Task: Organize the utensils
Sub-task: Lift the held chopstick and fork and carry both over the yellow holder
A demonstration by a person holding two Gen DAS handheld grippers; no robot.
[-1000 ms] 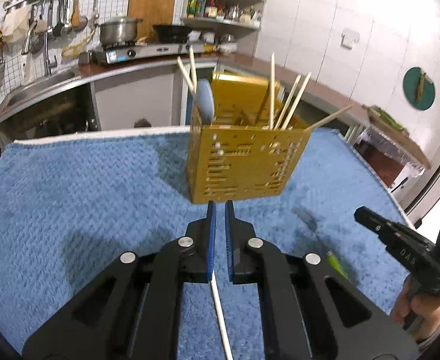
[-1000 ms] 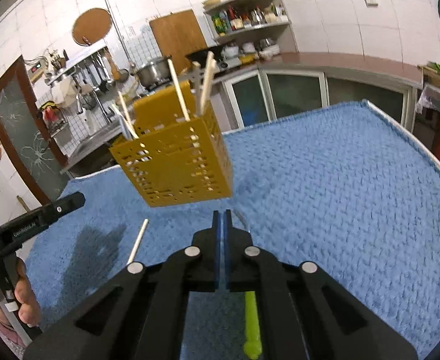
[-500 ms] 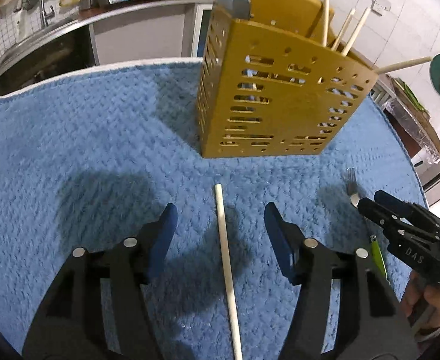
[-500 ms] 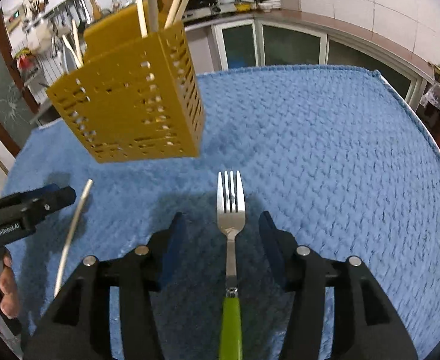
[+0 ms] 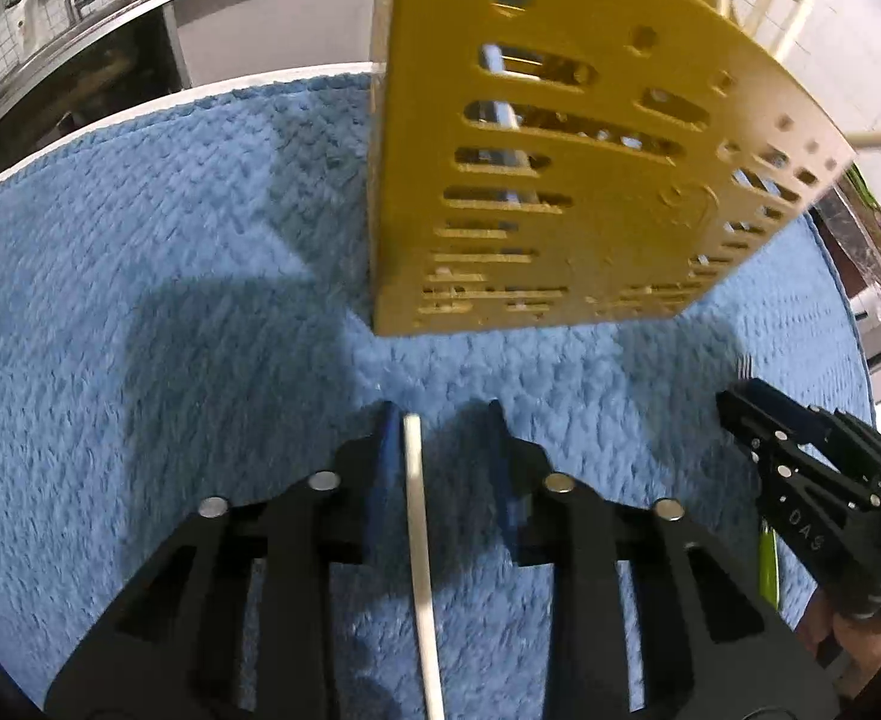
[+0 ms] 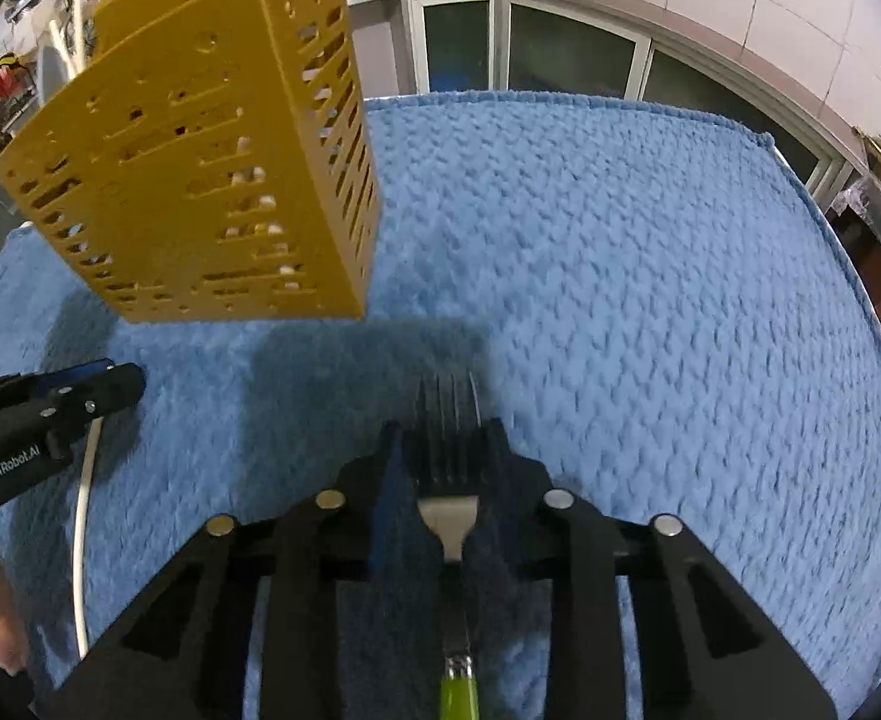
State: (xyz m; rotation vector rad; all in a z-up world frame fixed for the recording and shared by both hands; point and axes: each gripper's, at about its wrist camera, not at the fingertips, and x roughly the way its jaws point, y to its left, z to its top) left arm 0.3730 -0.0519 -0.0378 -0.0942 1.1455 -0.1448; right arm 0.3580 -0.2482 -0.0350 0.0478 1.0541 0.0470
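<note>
A pale chopstick (image 5: 419, 540) lies on the blue towel (image 5: 140, 300), in front of the yellow perforated utensil holder (image 5: 560, 180). My left gripper (image 5: 440, 408) straddles the chopstick's far end. Its jaws are closing; the stick sits against the left pad, with a gap to the right pad. In the right wrist view, a fork (image 6: 448, 516) with a green handle lies flat. My right gripper (image 6: 444, 423) is closing around the fork's tines, narrow gaps showing on both sides. The holder (image 6: 200, 180) stands up-left of it, with chopsticks and a spoon inside.
The right gripper (image 5: 740, 414) shows at the right of the left wrist view, a hand behind it. The left gripper (image 6: 122, 378) and chopstick (image 6: 83, 510) show at the left of the right wrist view. Beyond the towel (image 6: 650, 300) are kitchen counters and cabinets.
Both grippers dropped toward the towel and nearer the holder. Each went from shut to wide open, then narrowed, the left around the chopstick and the right around the fork.
</note>
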